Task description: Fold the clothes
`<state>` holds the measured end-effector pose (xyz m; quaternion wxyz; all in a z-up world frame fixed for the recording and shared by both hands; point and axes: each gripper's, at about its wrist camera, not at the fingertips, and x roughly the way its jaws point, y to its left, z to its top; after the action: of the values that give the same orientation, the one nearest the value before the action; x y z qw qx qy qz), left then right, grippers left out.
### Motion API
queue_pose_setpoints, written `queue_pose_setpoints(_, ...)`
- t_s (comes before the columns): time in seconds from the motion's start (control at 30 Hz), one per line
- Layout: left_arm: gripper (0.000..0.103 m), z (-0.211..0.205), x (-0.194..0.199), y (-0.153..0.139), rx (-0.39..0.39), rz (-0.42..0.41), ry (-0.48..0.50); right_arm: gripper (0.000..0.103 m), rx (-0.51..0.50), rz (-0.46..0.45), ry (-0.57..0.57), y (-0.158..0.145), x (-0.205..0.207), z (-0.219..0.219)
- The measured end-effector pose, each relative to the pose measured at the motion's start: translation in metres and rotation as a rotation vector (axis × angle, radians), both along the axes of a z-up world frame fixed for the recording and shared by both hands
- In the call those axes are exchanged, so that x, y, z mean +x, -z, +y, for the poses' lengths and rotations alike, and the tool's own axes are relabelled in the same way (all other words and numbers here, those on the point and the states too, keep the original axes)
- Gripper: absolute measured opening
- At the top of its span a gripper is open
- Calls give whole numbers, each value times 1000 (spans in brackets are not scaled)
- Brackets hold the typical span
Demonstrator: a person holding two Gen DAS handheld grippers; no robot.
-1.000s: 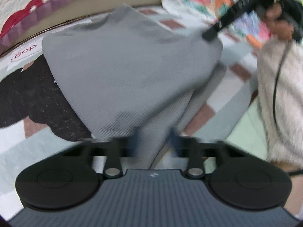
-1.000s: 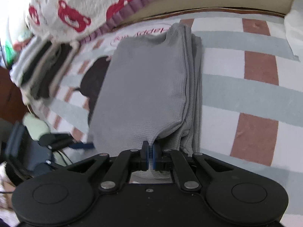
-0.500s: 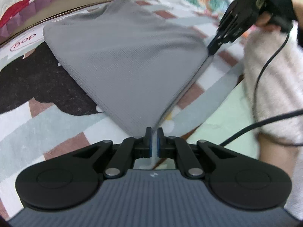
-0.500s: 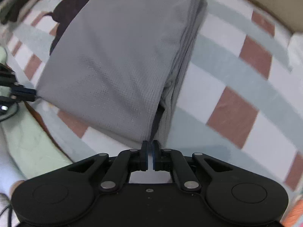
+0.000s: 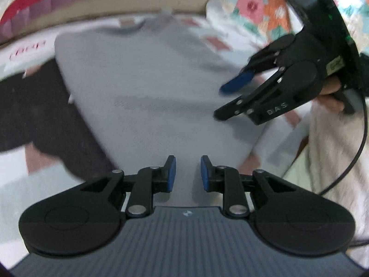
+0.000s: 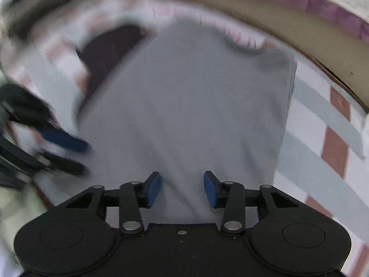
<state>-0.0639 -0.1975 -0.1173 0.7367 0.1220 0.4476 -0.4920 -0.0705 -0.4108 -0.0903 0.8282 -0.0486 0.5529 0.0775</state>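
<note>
Nearest in the left wrist view: left gripper (image 5: 186, 173), blue pads parted, nothing between them, poised just above the near edge of a grey folded garment (image 5: 147, 97). Garment flat on a checked bedsheet (image 5: 13, 184) of pale green, white and brick-red squares, a dark printed shape (image 5: 30, 106) on the sheet showing at its left side. Further out and to the right, right gripper (image 5: 220, 102) over the garment's right edge, fingers spread, held by a hand (image 5: 332, 92) with a fluffy cream sleeve (image 5: 334, 152) and a black cable (image 5: 355, 152) trailing. Beyond, a floral fabric (image 5: 256, 4) and a quilt with red shapes (image 5: 34, 0).

Nearest in the right wrist view: right gripper (image 6: 182, 189), pads wide apart and empty, above the garment's (image 6: 184, 106) near hem. Off to the left, blurred, the left gripper (image 6: 69, 154) at the garment's left edge, fingers apart. Past the garment, the sheet's (image 6: 322, 124) stripes, then a tan bed edge (image 6: 276, 32) and purple-trimmed quilt.
</note>
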Motion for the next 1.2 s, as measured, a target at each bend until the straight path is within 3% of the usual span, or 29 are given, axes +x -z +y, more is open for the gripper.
queue_pose_setpoints(0.07, 22, 7, -3, 4, 21, 15, -8, 64, -17, 33, 3, 5, -4, -1)
queue_pose_setpoints(0.2, 22, 25, 1, 4, 10, 101, -56, 68, 101, 136, 48, 2, -11, -25)
queue_pose_setpoints(0.37, 23, 39, 6, 5, -12, 189, -143, 68, 90, 228, 17, 6, -29, -32)
queue_pose_setpoints(0.43, 32, 43, 6, 5, -5, 224, -178, 68, 41, 257, -10, 3, -32, -32)
queue_pose_setpoints(0.47, 45, 43, 8, 7, 0, 243, -192, 68, -1, 253, -9, -1, -35, -34)
queue_pose_setpoints(0.57, 46, 43, 15, 14, -41, 304, -241, 69, -37, 177, 68, -20, -43, -49)
queue_pose_setpoints(0.63, 46, 39, 22, 17, -82, 363, -278, 70, 114, 135, 158, -29, -42, -66)
queue_pose_setpoints(0.83, 42, 35, 26, 21, -127, 406, -306, 70, 192, 147, 296, -3, -24, -89)
queue_pose_setpoints(0.9, 42, 36, 26, 19, -145, 410, -306, 69, 311, 142, 357, 7, -24, -107)
queue_pose_setpoints(0.93, 42, 37, 26, 18, -154, 412, -306, 66, 376, 129, 388, 12, -26, -115)
queue_pose_setpoints(1.0, 41, 38, 25, 17, -172, 416, -306, 50, 482, 100, 431, 18, -32, -129)
queue_pose_setpoints(1.1, 39, 40, 24, 14, -199, 422, -305, 41, 536, 112, 394, 23, -34, -135)
queue_pose_setpoints(1.2, 37, 41, 24, 14, -170, 398, -343, 41, 496, 156, 246, 25, -26, -130)
